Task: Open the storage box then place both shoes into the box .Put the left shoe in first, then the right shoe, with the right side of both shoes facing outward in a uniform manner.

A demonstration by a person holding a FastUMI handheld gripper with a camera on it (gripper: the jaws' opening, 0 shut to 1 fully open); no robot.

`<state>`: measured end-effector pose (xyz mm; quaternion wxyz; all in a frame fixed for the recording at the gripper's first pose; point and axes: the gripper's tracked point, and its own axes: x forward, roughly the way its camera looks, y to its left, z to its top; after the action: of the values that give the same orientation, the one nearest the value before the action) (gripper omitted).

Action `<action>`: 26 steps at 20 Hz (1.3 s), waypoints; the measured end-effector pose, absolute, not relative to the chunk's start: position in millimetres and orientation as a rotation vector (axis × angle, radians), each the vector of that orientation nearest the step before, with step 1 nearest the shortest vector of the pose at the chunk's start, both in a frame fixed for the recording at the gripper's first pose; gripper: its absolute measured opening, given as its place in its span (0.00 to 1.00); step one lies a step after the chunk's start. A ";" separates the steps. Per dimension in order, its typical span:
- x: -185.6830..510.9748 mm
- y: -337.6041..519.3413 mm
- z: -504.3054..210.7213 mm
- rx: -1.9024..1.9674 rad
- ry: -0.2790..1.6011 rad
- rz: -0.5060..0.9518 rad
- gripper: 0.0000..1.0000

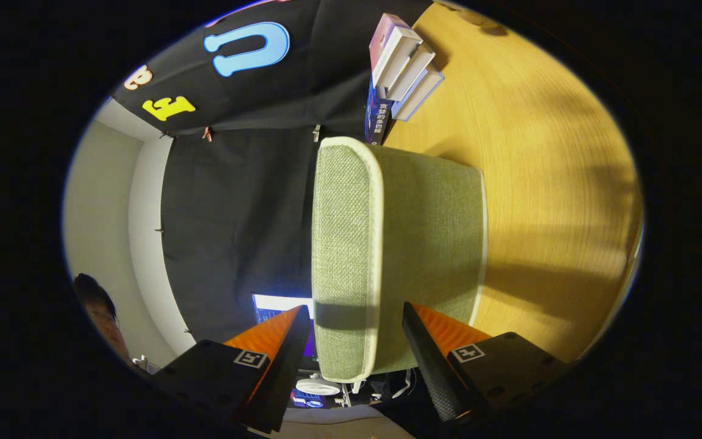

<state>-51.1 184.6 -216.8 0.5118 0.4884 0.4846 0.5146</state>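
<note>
The green fabric storage box [387,244] sits on the wooden bench [546,183] with its near end between the 2 spread, released fingers [356,341], and it looks light and soft-walled, so its stiffer piped rim seems the best hold.

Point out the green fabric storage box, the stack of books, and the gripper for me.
storage box [387,244]: gripper view, on its green fabric face.
books [403,67]: gripper view, on the white page edges.
gripper [357,332]: gripper view, between the open fingers.

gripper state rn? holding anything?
Gripper: fingers spread either side of the green storage box's near end, which sits between them; whether both pads press on it cannot be told.
</note>
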 end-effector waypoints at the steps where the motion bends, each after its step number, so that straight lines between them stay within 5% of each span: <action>1: -50.3 182.7 -213.4 1.200 1.159 1.237 0.93; 9: -63.8 194.9 -199.9 1.282 1.173 1.290 0.93; 11: -60.3 184.9 -200.0 1.314 1.181 1.269 0.71; 14: -62.3 175.2 -191.5 1.336 1.165 1.263 0.71; 17: -54.6 174.2 -198.6 1.308 1.141 1.192 0.17; 26: -61.9 184.9 -150.8 1.268 1.037 1.190 0.05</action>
<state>-61.9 184.9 -150.8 0.5300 0.5313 0.4342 0.4983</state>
